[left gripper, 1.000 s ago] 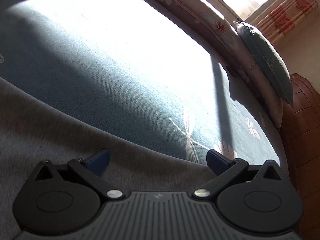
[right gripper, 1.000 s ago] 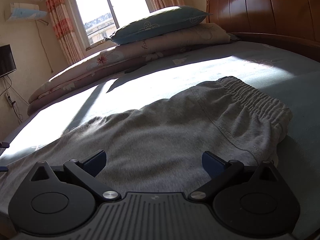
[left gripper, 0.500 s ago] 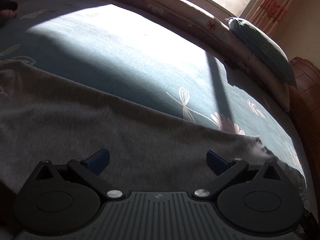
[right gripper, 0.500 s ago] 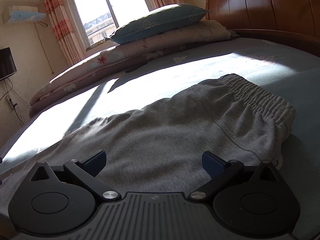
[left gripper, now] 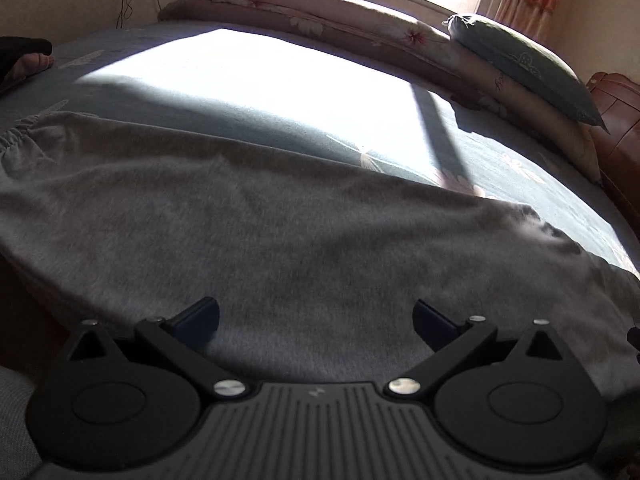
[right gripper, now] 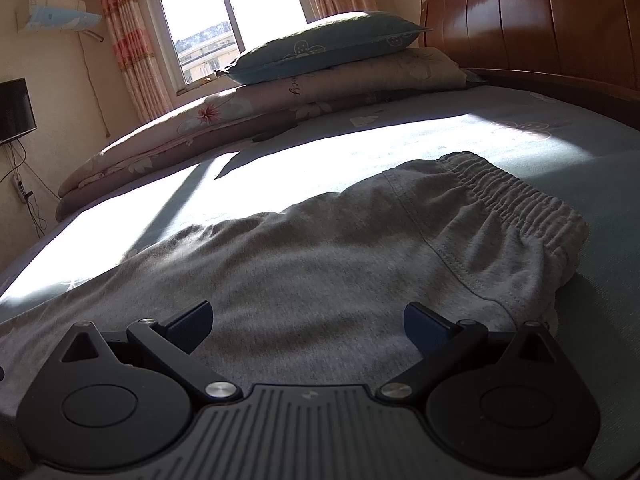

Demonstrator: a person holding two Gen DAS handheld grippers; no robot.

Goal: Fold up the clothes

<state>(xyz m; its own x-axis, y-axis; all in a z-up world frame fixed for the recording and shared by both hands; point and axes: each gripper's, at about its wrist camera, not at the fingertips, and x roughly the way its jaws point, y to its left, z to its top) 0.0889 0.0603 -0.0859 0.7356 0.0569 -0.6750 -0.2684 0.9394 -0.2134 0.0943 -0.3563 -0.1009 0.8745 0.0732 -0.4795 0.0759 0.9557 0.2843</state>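
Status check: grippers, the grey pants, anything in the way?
Left gripper open, empty. Right gripper open, empty. Grey sweatpants flat on bed sheet, not yet gripped. Nothing in the way.

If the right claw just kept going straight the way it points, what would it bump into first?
Most likely the grey sweatpants spread on the bed sheet: the open right claw hovers low over them. Beyond lie the folded quilt and pillow; depth is unclear.

Sunlit bedrm: window point(right gripper: 224, 28) w/ curtains point(right gripper: 128, 40), wood headboard point(right gripper: 540, 20), teal bedsheet point(right gripper: 520, 128)
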